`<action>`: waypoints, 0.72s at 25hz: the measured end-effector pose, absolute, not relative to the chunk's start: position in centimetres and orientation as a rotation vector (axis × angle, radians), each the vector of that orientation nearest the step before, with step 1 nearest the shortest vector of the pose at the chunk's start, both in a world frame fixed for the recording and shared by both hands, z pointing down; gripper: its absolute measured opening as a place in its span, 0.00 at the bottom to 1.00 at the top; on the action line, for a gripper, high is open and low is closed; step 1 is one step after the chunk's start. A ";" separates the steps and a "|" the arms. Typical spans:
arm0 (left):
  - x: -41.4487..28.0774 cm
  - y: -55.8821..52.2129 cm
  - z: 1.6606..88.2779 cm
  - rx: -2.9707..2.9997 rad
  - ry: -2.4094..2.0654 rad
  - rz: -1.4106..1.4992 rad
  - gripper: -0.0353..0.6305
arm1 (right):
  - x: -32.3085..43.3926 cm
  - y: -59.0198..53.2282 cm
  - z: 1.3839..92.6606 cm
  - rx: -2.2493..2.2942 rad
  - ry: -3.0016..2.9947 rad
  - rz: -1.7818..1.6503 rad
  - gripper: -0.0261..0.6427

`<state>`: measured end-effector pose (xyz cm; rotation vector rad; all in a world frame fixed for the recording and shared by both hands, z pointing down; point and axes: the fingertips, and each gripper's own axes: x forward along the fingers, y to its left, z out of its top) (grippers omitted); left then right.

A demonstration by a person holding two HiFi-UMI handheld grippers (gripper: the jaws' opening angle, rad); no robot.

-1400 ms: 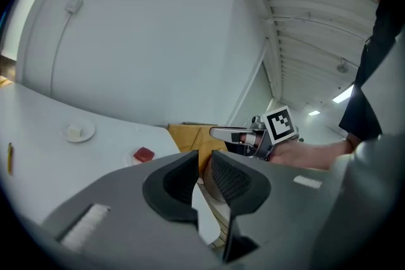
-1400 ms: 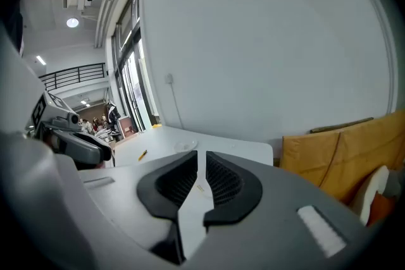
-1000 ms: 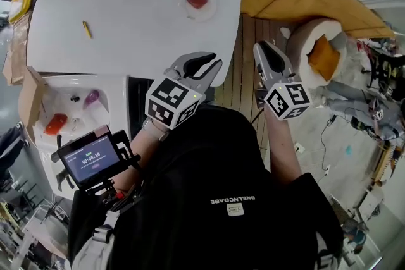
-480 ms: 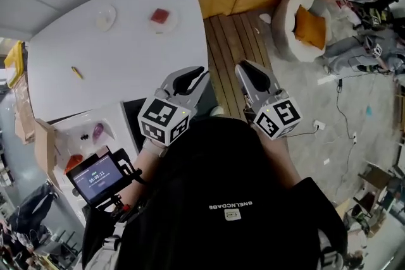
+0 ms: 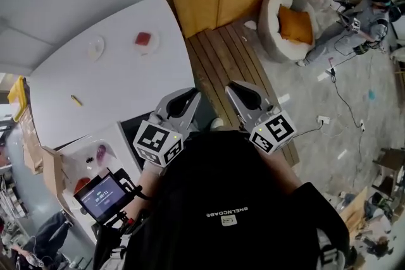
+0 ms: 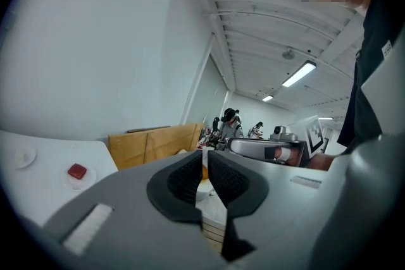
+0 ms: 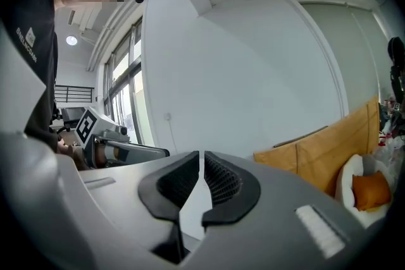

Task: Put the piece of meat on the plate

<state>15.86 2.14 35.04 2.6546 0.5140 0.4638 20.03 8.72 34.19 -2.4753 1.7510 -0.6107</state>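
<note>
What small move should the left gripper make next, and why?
Probably reach forward over the white table toward the meat, opening as it goes: the left gripper is empty, nearly shut, and far from it.

Red meat (image 5: 143,38) on small plate (image 5: 154,45), white table (image 5: 107,88).

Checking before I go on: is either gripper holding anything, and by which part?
Nothing held. The left gripper and right gripper are both empty, the right's jaws just having closed further on nothing.
</note>
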 end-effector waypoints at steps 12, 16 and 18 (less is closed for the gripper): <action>15.5 2.8 35.4 2.652 0.522 0.488 0.12 | 19.6 9.3 34.7 -2.473 1.742 -0.655 0.06; 15.6 2.4 35.5 2.656 0.509 0.491 0.12 | 19.9 9.4 35.0 -2.477 1.749 -0.673 0.06; 15.9 2.2 35.4 2.655 0.498 0.493 0.12 | 20.2 9.5 35.1 -2.474 1.749 -0.679 0.06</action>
